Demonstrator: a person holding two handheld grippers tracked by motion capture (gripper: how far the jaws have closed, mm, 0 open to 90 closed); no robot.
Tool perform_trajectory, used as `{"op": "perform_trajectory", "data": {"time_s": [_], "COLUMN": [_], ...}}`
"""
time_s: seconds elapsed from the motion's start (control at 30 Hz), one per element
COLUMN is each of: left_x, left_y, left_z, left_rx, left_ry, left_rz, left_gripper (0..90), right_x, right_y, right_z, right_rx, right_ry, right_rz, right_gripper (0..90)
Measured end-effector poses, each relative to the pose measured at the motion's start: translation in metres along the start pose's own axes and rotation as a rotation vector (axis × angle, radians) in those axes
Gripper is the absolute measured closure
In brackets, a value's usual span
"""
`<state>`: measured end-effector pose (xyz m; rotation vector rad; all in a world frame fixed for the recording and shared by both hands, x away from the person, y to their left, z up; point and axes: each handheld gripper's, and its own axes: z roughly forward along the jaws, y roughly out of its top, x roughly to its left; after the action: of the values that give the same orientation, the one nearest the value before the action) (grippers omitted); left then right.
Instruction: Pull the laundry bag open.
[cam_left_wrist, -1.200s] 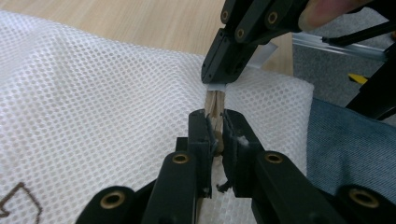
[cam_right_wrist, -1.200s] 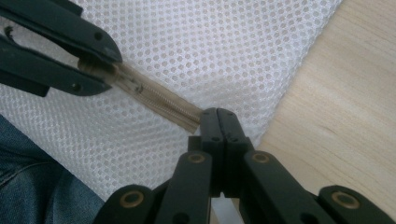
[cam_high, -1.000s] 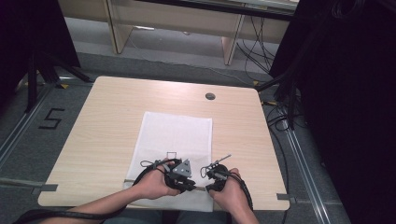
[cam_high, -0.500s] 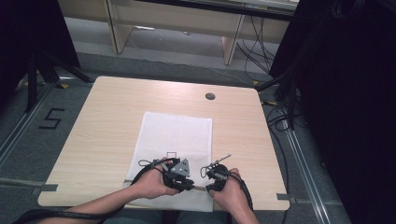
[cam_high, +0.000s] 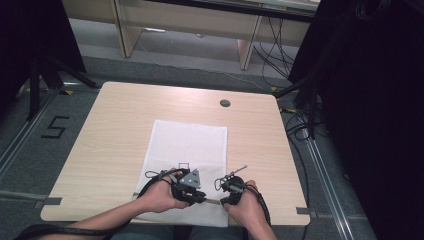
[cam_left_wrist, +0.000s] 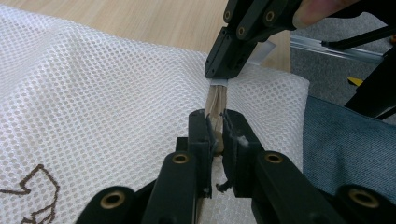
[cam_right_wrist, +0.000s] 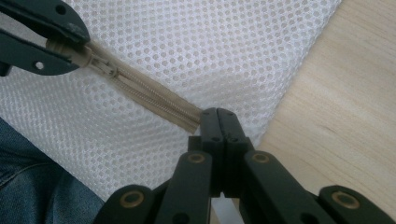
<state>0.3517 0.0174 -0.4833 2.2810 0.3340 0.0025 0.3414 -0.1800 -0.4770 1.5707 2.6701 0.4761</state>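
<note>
Gripping beige zipper (cam_right_wrist: 154, 99) of white mesh bag (cam_high: 187, 145), both hand-held grippers.

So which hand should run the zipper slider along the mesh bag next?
Probably left. The left tongs are clamped right at the slider on the mesh bag. The right tongs pinch the beige zipper tape farther along, better placed to anchor.
</note>
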Motion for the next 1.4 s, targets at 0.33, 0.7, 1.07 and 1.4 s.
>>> {"op": "perform_trajectory", "data": {"time_s": [0.33,0.7,1.07,1.4], "left_x": [0.000,0.001,0.001,0.002], "left_y": [0.000,-0.003,-0.004,-0.005], "left_z": [-0.002,-0.007,-0.010,-0.010], "left_rx": [0.002,-0.007,-0.012,-0.009], "left_ry": [0.002,0.003,0.004,0.002], "left_rz": [0.014,0.001,-0.002,0.023], "left_gripper": [81.9,81.9,81.8,81.9], "right_x": [-0.002,0.000,-0.002,-0.002], "right_y": [0.000,0.000,0.000,0.000], "right_z": [0.001,0.000,0.001,0.001], "right_rx": [-0.023,0.000,-0.024,-0.022], "right_ry": [-0.004,-0.016,-0.011,-0.003], "right_rz": [-0.042,-0.003,-0.033,-0.033], "right_gripper": [90.0,90.0,90.0,90.0]}}
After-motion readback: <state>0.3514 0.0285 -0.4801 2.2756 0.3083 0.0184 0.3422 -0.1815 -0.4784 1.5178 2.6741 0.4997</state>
